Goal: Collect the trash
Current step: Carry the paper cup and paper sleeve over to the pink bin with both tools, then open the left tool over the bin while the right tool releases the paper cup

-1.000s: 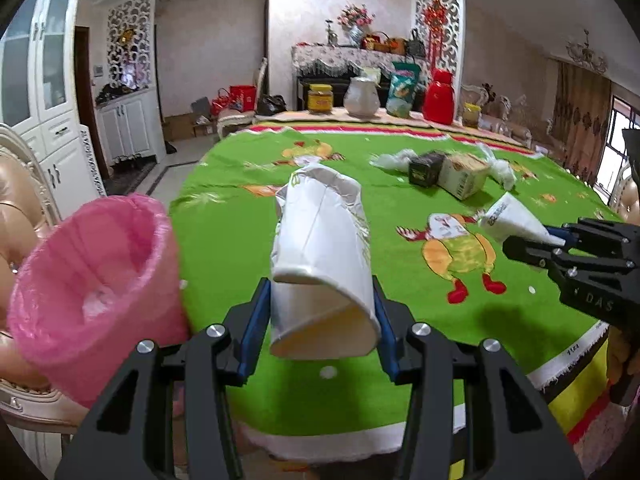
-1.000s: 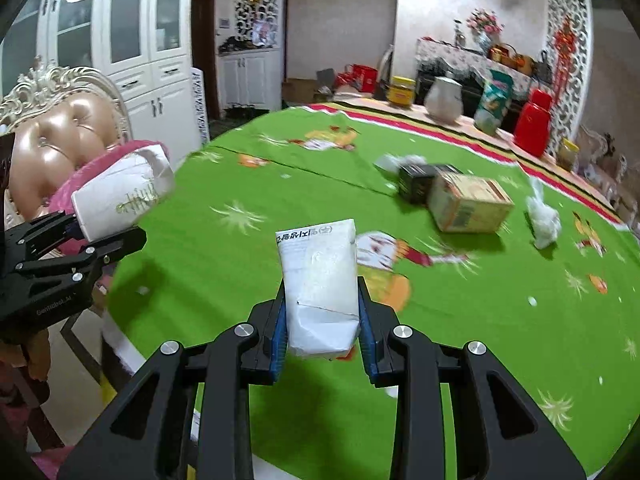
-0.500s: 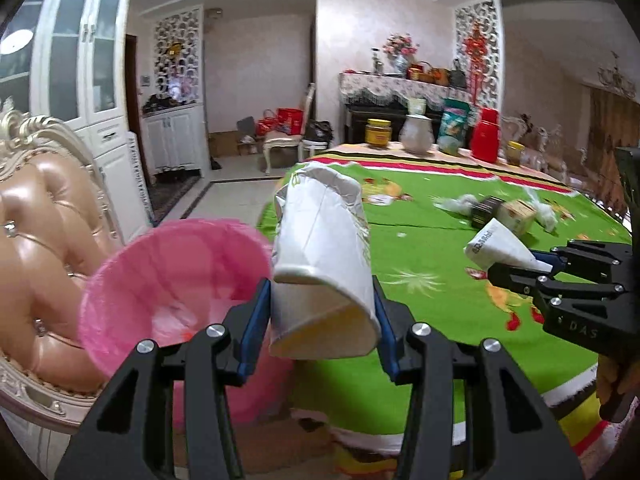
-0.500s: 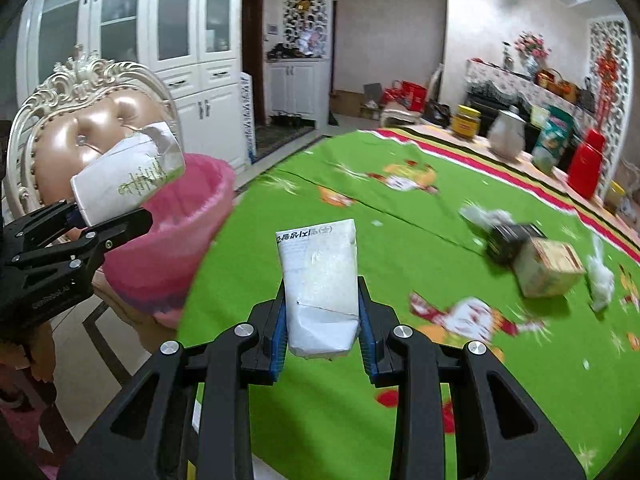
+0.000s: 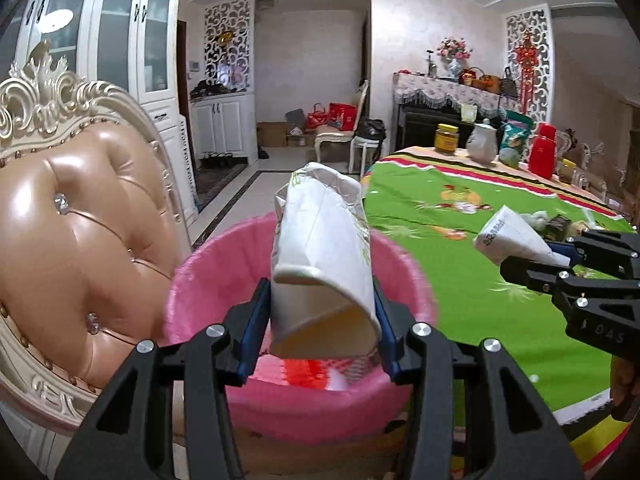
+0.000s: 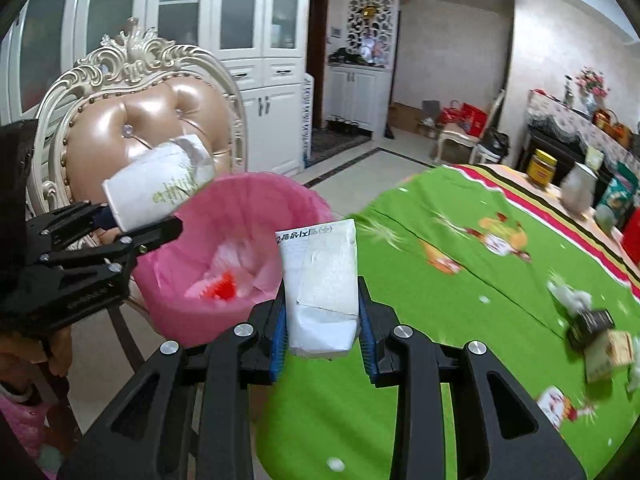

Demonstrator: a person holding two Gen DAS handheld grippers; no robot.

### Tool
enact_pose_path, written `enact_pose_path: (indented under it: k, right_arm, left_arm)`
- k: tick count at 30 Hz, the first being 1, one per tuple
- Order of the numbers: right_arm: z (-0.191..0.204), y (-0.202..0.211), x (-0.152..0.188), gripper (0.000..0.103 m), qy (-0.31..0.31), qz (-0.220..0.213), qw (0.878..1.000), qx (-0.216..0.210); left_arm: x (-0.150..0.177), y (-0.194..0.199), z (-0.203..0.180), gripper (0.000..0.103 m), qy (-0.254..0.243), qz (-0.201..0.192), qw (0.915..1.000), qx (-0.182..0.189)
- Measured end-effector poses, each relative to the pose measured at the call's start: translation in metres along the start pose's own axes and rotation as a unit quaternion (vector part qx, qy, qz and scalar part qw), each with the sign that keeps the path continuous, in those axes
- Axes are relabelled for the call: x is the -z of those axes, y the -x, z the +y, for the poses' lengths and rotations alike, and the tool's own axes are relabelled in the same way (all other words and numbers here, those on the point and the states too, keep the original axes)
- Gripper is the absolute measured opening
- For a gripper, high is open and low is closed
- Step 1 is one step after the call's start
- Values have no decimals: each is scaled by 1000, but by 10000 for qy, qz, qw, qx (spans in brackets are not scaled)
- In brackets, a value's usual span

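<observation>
My left gripper is shut on a crushed white paper cup, held over the mouth of a pink-lined trash bin. In the right wrist view the same gripper and cup hang at the bin's left rim. My right gripper is shut on a flattened white carton, just right of the bin above the edge of the green tablecloth. The left wrist view shows that gripper and carton on the right. Red and white trash lies in the bin.
A padded tan chair with a carved frame stands behind the bin. More trash lies on the table: a dark box, a cardboard box and crumpled tissue. Jars, a jug and a red flask stand at the far edge.
Both grippers have swung left from over the table toward the bin, each keeping its hold. The bin now sits directly below the cup, and the chair has come into view.
</observation>
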State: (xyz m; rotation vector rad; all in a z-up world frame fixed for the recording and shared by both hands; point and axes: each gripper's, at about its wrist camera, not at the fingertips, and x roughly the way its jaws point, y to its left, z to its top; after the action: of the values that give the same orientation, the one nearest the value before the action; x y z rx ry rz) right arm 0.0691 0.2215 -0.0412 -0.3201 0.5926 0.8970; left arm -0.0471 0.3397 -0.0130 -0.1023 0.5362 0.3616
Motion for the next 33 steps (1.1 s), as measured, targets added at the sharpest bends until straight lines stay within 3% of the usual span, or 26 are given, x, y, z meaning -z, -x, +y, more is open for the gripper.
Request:
enact_pose_path:
  k: [16,17,19,20,29,33]
  right_arm:
    - [19,-73,-32,35,-4,189,9988,-441]
    - [20,-77,-34,40,-16,180,9985,-519]
    - [22,-83,-36,70,-54,148,9987,-478]
    - [22,-83,-37,73,-71,100,9991,-404]
    - [-3,-54,-22,74,-127,-49,9997,-188]
    - [-26,-28,-6,80,-192,-83,9998,34]
  left_arm:
    - [11,-50,49,47,329,460,9981,-231]
    - [12,-52,51,49,335,471,9980,-270]
    - [14,-52,55,60,354,484,9974,-401]
    - [16,-50,57,64,383,465,9972,-442]
    - [22,-19,51,96,273,103,9962,-817]
    - [17,-6,25,98,-11,-74,9977,-673]
